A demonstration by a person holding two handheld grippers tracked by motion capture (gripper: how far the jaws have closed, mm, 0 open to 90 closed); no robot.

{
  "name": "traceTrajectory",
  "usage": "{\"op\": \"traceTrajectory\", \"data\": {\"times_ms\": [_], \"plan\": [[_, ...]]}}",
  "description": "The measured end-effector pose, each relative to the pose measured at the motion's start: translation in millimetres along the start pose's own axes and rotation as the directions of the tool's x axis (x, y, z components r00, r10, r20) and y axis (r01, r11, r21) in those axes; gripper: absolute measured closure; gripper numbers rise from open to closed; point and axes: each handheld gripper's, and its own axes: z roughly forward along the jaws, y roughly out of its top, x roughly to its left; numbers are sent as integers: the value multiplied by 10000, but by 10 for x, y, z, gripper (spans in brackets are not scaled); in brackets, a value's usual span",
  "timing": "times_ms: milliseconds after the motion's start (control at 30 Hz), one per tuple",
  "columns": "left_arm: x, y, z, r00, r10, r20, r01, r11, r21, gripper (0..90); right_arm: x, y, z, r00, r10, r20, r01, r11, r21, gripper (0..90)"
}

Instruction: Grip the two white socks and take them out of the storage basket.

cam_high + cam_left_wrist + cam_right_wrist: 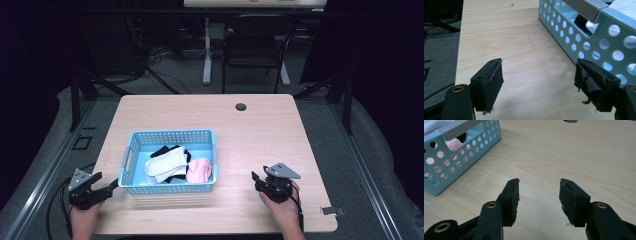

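Note:
A light blue perforated basket (131, 154) stands on the wooden table (260, 130), left of centre. Inside lie a white sock (165, 163), a pink sock (199, 170) and black cloth (161, 150). My left gripper (114, 185) is at the table's near left corner, just left of the basket's front corner, open and holding nothing. In the left gripper view the left gripper (539, 75) has its jaws wide apart beside the basket wall (596, 42). My right gripper (256, 179) rests on the table to the basket's right, open and holding nothing. In the right gripper view the right gripper (539, 182) points past the basket (454, 162).
A round cable hole (241, 106) sits near the table's far edge. A small metal clip (332, 210) lies at the near right corner. Beyond the table stand a black chair (257, 45) and a white desk leg (207, 50). Cables trail on the floor at left.

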Motion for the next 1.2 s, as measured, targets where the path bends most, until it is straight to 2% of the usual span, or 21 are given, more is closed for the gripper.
{"op": "traceTrajectory", "data": {"times_ms": [100,167,300,500,733,867,1000,1100,1133,1200], "plan": [[-12,11,-1,10000,36,56,-36,10000,61,223,-55,-12,-19,9974,623,-353,-628,9979,-139,523],[-23,9,7,9999,112,49,-112,9999,49,224,-66,-18,-45,9967,774,-230,-779,9967,-236,523],[-3,11,5,10000,46,18,-46,10000,75,224,-96,0,-55,9960,894,-67,-896,9955,-315,523],[-12,12,5,10000,40,43,-40,10000,66,224,-121,-3,-76,9935,1138,-80,-1141,9925,-432,521],[-29,9,6,9999,110,23,-110,9999,25,223,-125,11,-71,9926,1208,-81,-1210,9921,-321,511],[-11,1,-27,10000,-4,-37,4,10000,37,223,-94,28,-73,9952,982,0,-981,9947,-312,491],[-6,-12,-44,10000,-4,-75,4,10000,7,223,-48,72,-93,9926,1206,-126,-1209,9924,-246,472],[-2,-16,-52,9999,-46,-107,45,10000,-62,220,-13,123,-125,9911,1330,68,-1329,9909,-205,444],[-1,-15,-49,9999,-34,-107,34,10000,-53,221,37,206,-154,9868,1608,-180,-1613,9863,-347,406],[-2,-12,-46,9999,-75,-106,74,9999,-112,220,85,283,-150,9863,1593,-431,-1606,9867,-272,397]]}}
